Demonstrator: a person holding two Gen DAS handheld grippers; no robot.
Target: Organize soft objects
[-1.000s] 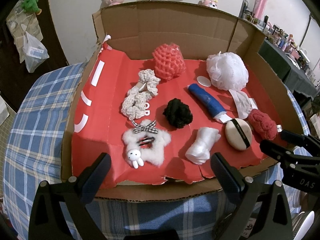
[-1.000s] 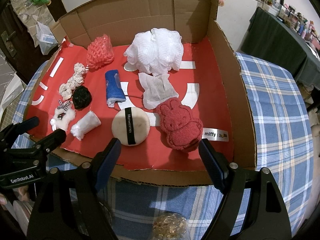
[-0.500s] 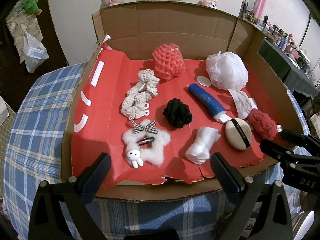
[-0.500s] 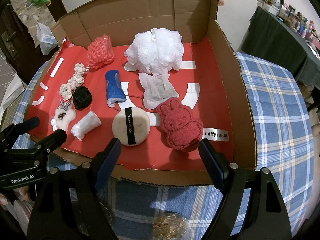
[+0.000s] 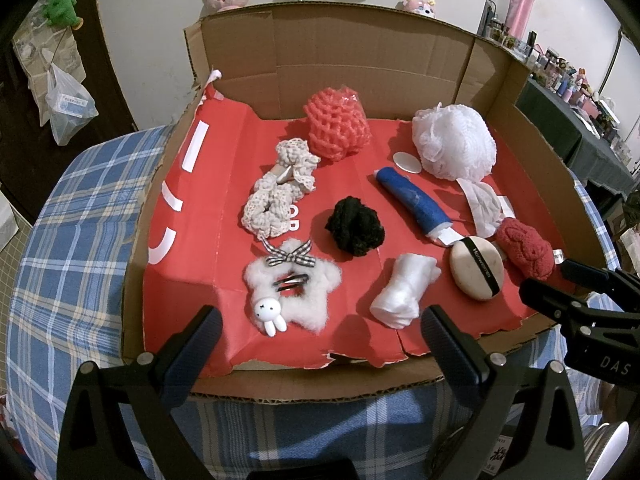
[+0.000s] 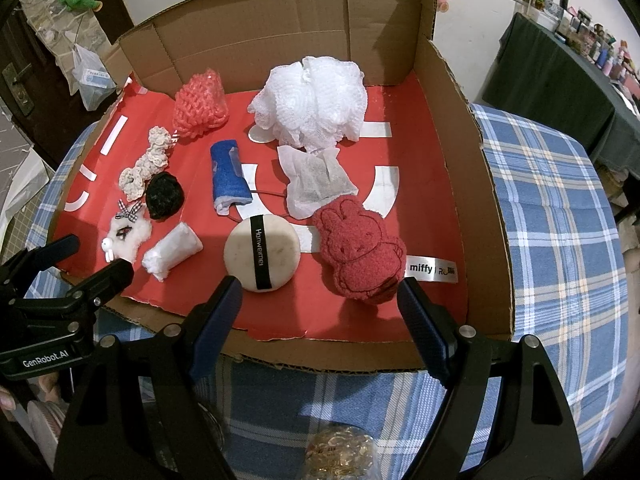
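A: What has changed?

B: Nothing since a second ago. The left gripper (image 5: 316, 344) and right gripper (image 6: 320, 308) hover at the near edge of the cardboard box lined with red paper (image 5: 420, 384), jaws spread, holding nothing.

A: And the soft objects?

B: Spread inside: white mesh bath pouf (image 6: 312, 102), red plush rabbit (image 6: 360, 254), round beige powder puff (image 6: 262, 254). Sorting stage unclear.

In the box (image 6: 448, 168) on the table (image 6: 560, 208) we see the mesh ball (image 6: 200, 106) and bath puff (image 6: 316, 102) at the back, the scrunchies (image 5: 276, 196), pompom (image 5: 354, 226) and roll (image 6: 229, 178) in the middle, and the star clip (image 5: 292, 284), wad (image 5: 402, 290), powder puff (image 6: 262, 253) and rabbit pouch (image 6: 360, 254) in front, left to right.
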